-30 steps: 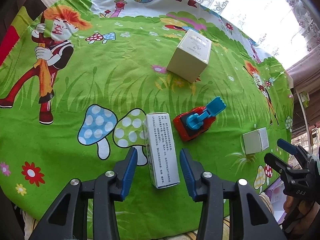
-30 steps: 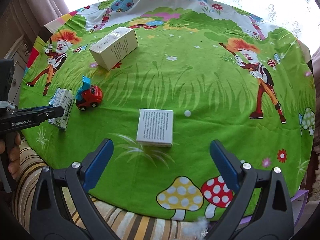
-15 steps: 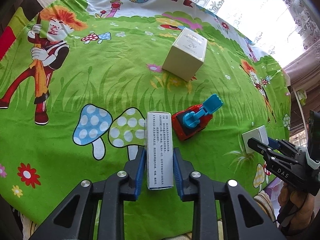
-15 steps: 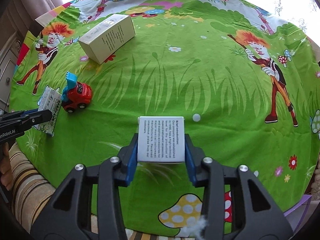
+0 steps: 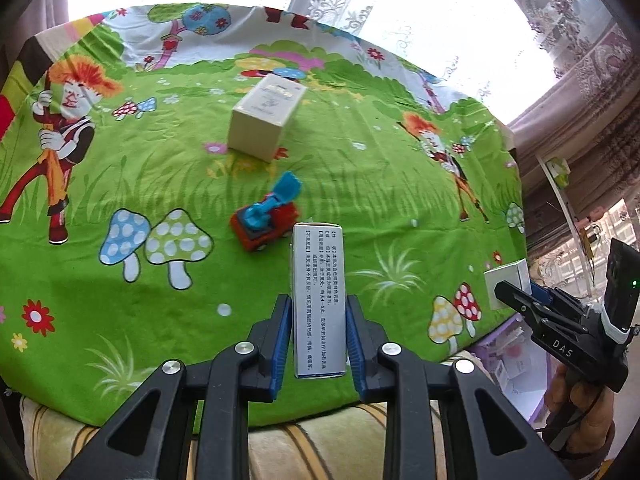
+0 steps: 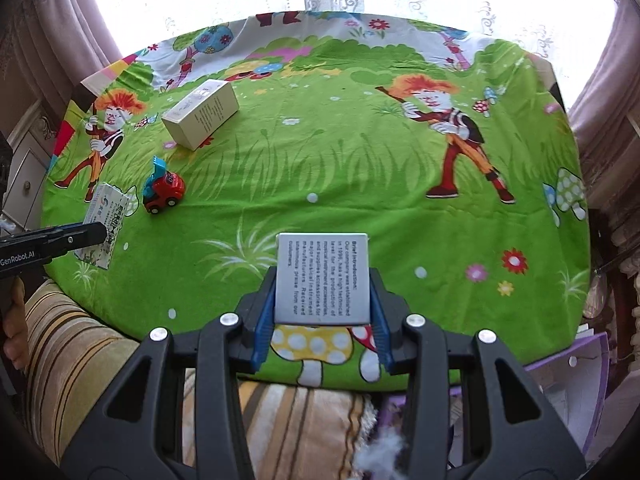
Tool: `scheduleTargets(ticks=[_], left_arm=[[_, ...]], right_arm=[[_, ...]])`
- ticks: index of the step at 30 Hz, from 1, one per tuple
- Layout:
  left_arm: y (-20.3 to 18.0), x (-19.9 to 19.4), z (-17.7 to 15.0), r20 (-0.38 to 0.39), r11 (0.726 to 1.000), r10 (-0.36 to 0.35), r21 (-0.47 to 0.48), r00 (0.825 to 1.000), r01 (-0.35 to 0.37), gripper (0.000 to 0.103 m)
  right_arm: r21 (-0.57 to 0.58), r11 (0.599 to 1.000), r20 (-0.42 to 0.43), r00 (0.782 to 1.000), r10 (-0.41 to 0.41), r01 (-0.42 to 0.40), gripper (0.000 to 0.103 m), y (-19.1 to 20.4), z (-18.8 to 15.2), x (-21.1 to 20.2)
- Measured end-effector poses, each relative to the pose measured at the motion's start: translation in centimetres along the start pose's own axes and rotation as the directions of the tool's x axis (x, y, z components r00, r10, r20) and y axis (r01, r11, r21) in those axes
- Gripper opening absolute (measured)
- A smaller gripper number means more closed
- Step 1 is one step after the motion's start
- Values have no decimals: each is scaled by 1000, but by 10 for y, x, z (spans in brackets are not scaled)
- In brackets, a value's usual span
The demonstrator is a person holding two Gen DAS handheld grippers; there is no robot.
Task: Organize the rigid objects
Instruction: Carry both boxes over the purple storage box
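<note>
Left tool (image 5: pixel 319 334) pinching a narrow white box (image 5: pixel 318 300) printed with small text, blue pads pressed against both long sides, box raised off the green cartoon cloth (image 5: pixel 160 168) spread over the desk. Right tool (image 6: pixel 322 316) pinching a flat square white box (image 6: pixel 322 278) with English print on its upper face, pads against its left and right edges, also held clear of the cloth. Taking the red toy truck (image 5: pixel 264 222) with the blue scoop as landmark: in the left wrist view, narrow box just right of and nearer than the truck, its far end close beside the truck but apart from it. Large cream carton (image 5: pixel 266 116) well beyond the truck, lying on the cloth, tilted diagonally. Twin spotted mushrooms printed on the cloth left of the truck. Right tool far to the truck's right at the desk edge, black, gripped by a hand (image 5: pixel 576 400), a corner of the square box showing at its tip. In the right wrist view: narrow box left of and slightly nearer than the truck (image 6: pixel 163 192), clamped by the left tool coming in from the picture's left edge; cream carton beyond the truck; square box well to the truck's right and nearer. Striped cushion or sofa below the near desk edge. Lace curtains and a bright window behind the desk.
</note>
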State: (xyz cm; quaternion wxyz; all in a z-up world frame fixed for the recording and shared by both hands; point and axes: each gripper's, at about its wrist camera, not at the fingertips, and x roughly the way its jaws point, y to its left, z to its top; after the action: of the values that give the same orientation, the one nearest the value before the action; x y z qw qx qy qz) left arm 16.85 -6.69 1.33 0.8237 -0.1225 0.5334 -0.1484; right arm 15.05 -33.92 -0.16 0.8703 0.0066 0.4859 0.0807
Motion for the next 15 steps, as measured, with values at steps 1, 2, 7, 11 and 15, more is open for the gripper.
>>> scheduleTargets(ticks=[1,2,7,11,15], left_arm=[[-9,0,-1,-4,1000,-14,13,1000,15,27],[-19,1,-4,-9,999,-28,29,1000,29,27],[-63,5,-17,-41,991,-85,101,995,89,27],[-98,10,-28,-75,980,-125,148,989,135,27],[-134,15,-43,-115,962,-157,206,981,179,27]], right_arm=[[15,1000,6,1000,-10,10,46,-8,-7,-8],[31,999,10,1000,-19,19,46,-18,-14,-15],[121,990,11,997,-79,78,46,-68,-52,-48],[203,971,2,991,-130,127,46,-109,-85,-70],[279,945,-30,986,-166,168,46,-144,-118,-81]])
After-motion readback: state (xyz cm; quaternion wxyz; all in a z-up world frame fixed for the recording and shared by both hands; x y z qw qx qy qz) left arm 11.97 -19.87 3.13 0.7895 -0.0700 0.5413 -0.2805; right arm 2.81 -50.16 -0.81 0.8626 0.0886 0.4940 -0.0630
